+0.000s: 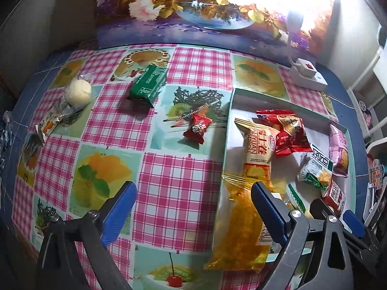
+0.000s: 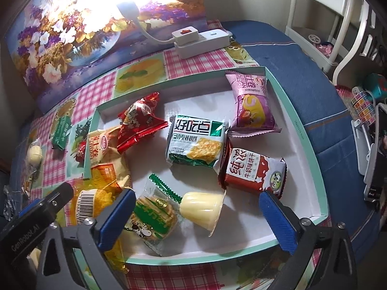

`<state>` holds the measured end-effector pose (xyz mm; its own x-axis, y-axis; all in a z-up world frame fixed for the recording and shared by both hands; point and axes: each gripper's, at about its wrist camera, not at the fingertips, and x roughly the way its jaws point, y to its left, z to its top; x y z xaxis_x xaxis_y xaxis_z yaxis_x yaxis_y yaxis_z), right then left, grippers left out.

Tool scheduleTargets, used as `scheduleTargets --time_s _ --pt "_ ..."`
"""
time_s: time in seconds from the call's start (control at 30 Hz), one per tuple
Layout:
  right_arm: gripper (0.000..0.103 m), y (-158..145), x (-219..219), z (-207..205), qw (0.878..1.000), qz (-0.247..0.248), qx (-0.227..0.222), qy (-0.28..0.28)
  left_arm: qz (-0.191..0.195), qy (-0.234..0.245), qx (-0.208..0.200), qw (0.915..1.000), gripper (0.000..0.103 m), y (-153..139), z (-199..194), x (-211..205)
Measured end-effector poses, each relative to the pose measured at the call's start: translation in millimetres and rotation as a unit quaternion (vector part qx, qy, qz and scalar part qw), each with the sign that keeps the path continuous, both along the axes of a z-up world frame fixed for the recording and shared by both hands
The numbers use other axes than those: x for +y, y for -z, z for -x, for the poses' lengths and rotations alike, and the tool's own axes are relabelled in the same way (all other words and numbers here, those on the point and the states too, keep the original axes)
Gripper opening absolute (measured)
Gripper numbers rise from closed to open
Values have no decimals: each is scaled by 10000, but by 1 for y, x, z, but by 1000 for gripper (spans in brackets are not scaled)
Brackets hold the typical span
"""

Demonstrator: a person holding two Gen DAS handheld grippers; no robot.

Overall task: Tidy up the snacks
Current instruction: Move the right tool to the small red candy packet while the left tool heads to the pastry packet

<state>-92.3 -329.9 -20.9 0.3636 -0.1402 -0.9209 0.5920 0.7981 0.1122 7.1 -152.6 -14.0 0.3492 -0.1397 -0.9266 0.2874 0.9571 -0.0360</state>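
Note:
A white tray with a teal rim (image 2: 302, 130) holds several snack packets. A long yellow cake packet (image 1: 254, 159) hangs over its left wall. My left gripper (image 1: 193, 207) is open above the tablecloth at that wall, its right pad in front of the yellow packet. My right gripper (image 2: 198, 217) is open over the tray's near end. A pudding cup (image 2: 203, 207) and a green cracker packet (image 2: 152, 215) lie between its pads, untouched. Outside the tray lie a green box (image 1: 147, 84), a red candy (image 1: 197, 128) and a white round snack (image 1: 77, 93).
A white power strip (image 1: 307, 75) with a lamp sits behind the tray, before a flower painting (image 1: 193, 7). A small orange packet (image 1: 48, 126) lies near the table's left edge. A white chair (image 2: 326, 24) and a clamped phone (image 2: 377, 149) stand to the right.

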Motion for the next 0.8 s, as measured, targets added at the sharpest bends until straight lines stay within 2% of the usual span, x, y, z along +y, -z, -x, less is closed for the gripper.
scheduleTargets --time_s 0.5,0.6,0.7,0.8 --pt "103 -1 2 -1 10000 35 -21 -18 12 -241 -51 9997 96 -5 -8 16" --pt "103 -8 5 -2 9998 -1 -196 -29 56 -373 -161 9992 96 -12 -12 26" --pt "103 -16 15 -6 9987 -116 -459 -168 -253 -564 -474 9970 96 -23 -18 39" --pt "103 -21 30 -13 9981 -54 -510 -336 -366 -722 -588 9950 96 -30 -26 54"
